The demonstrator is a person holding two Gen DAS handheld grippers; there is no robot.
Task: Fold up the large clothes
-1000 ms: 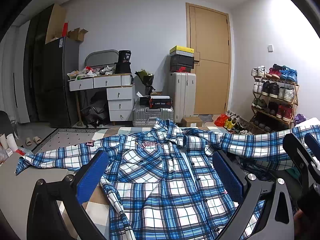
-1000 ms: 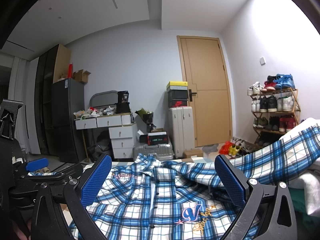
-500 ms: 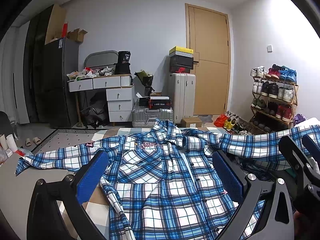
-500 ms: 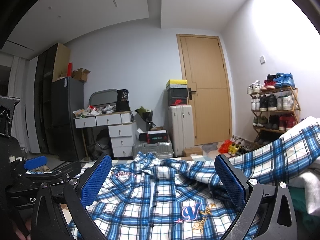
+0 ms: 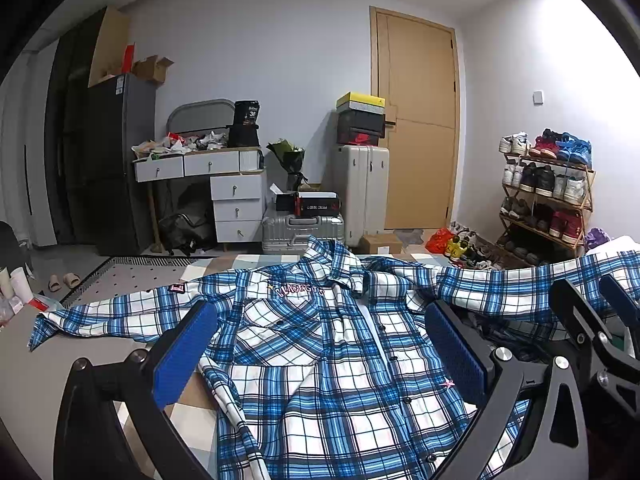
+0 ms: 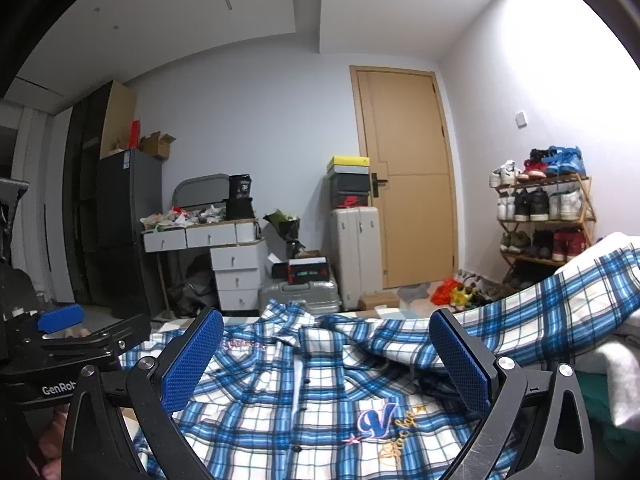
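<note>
I have not started folding as far as I can judge: the shirt [image 5: 328,344] lies spread out face up, buttoned, directly ahead of and below both my tools. My left tool [image 5: 320,356] is spread wide with nothing between its pads, hovering over the chest of the shirt. My right tool [image 6: 326,360] is also spread wide and holding nothing, above the embroidered letter on the front. To the left of my left tool, 1 sleeve [image 5: 120,312] stretches flat along the surface [image 5: 24,380]. To the right of my right tool, the other sleeve [image 6: 560,300] climbs over a pile of other laundry [image 6: 616,384]. I see no fold made yet, so both sleeves and the body are left to do
</note>
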